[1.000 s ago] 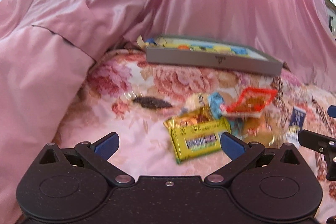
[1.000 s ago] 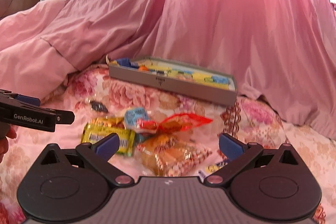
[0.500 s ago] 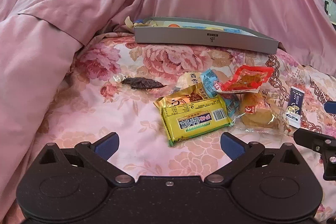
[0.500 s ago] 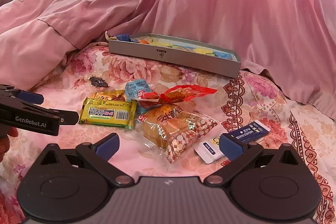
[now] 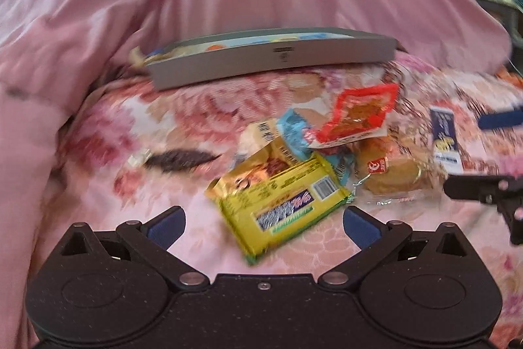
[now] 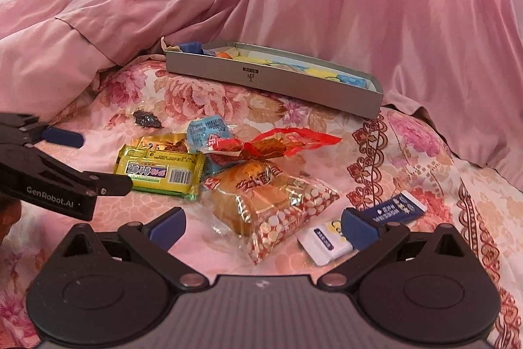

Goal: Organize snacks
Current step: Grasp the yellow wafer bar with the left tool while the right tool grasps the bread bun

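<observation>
Left gripper (image 5: 263, 219) jaws spread wide, empty, yellow-green foil snack bar (image 5: 287, 205) right between its tips.
Right gripper (image 6: 263, 219) also wide, empty; clear-wrapped bun (image 6: 264, 201) just ahead. Straddle the bar's short width, pinch flat, carry to grey shallow tin tray (image 6: 294, 84) farther ahead.

Only thing I can really read is "GenRobot.AI" in pale letters on the side of the left tool (image 6: 81, 159). The yellow-green snack pack (image 6: 161, 174) has a barcode, and its print is too small.
</observation>
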`<state>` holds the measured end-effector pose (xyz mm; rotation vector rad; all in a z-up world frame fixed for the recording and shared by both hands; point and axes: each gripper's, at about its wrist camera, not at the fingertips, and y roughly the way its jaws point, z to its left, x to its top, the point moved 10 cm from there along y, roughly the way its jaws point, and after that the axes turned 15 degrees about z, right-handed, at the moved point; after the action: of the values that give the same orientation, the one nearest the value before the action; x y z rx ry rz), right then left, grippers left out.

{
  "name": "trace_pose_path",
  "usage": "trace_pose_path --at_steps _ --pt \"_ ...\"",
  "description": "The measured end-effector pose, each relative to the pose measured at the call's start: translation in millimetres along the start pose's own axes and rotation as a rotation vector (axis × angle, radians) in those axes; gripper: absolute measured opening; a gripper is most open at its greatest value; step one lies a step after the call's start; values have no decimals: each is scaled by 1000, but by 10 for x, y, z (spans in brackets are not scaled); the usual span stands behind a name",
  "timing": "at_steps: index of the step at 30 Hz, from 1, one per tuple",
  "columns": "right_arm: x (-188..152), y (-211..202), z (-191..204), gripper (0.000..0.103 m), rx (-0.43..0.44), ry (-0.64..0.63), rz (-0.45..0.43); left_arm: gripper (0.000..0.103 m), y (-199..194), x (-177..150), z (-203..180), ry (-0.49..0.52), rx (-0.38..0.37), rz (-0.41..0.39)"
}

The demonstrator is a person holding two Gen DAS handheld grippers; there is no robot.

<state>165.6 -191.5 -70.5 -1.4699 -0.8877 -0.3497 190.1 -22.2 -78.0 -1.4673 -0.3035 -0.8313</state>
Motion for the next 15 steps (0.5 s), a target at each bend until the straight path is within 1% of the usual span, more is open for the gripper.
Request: trace_pose_path --at_steps 3,10,12,15 --pt "42 63 -15 103 23 -40 0 102 101 71 -32 125 -16 7" --pt "209 246 -51 103 108 -168 7 102 231 117 -170 344 -66 22" --pt "259 329 -68 103 149 -196 24 102 265 123 -223 400 -79 35" --pt "331 482 -63 103 223 -239 74 101 310 132 -289 449 -113 62"
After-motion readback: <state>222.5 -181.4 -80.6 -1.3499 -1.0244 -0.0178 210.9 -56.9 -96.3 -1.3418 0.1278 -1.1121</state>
